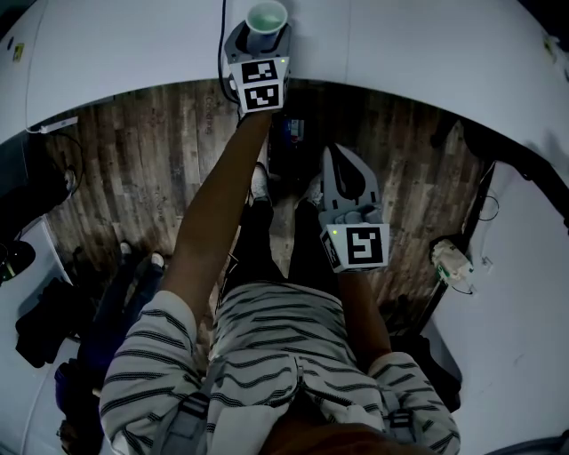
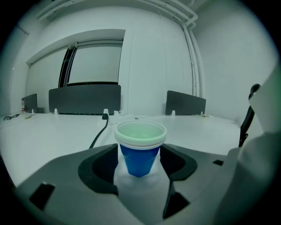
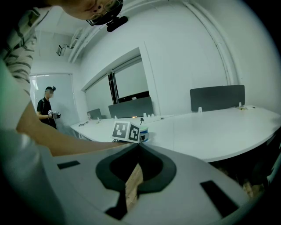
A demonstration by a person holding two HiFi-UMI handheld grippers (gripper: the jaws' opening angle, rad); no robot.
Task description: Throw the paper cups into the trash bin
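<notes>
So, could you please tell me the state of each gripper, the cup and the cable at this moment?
Left gripper: open, jaws on either side of the cup, not pressing it.
Paper cup: upright on the white table, looks empty.
Right gripper: shut, nothing between its jaws.
Black cable: lying on the table behind the cup.

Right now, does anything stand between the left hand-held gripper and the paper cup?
Nothing visible. The paper cup stands on the table between the open jaws of the left hand-held gripper. The black cable lies behind it. No trash bin shows.
</notes>
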